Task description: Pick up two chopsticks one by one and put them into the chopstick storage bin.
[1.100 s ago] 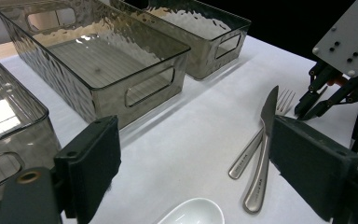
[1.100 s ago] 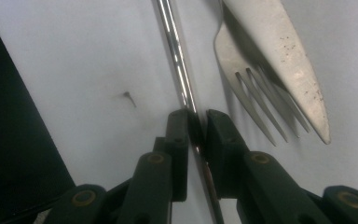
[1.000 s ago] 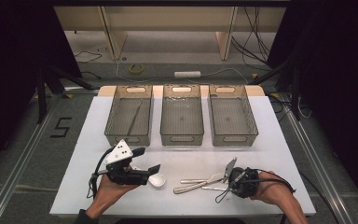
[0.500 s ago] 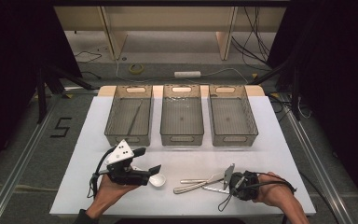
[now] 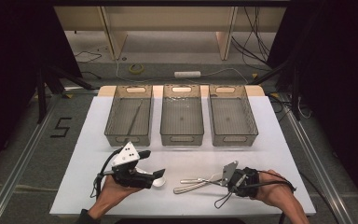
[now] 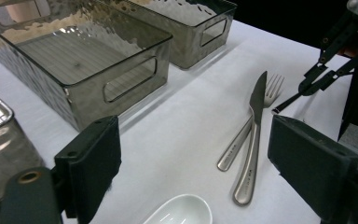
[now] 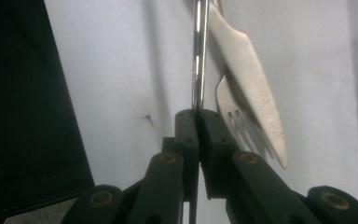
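Pinching a thin metal rod (image 7: pixel 198 56), the right gripper (image 7: pixel 196 114) has its fingers just closed; floor mark (image 5: pixel 60 127) reads "5".

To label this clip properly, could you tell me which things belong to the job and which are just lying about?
In the job: right gripper shut on a thin metal stick, knife, fork, white spoon, three bins.
Lying about: power strip, yellow tape roll, floor number mark.

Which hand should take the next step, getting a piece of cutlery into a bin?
Right. The right gripper has its jaws shut on a thin metal stick, beside the knife and fork. The left gripper stands open by the white spoon, holding nothing.
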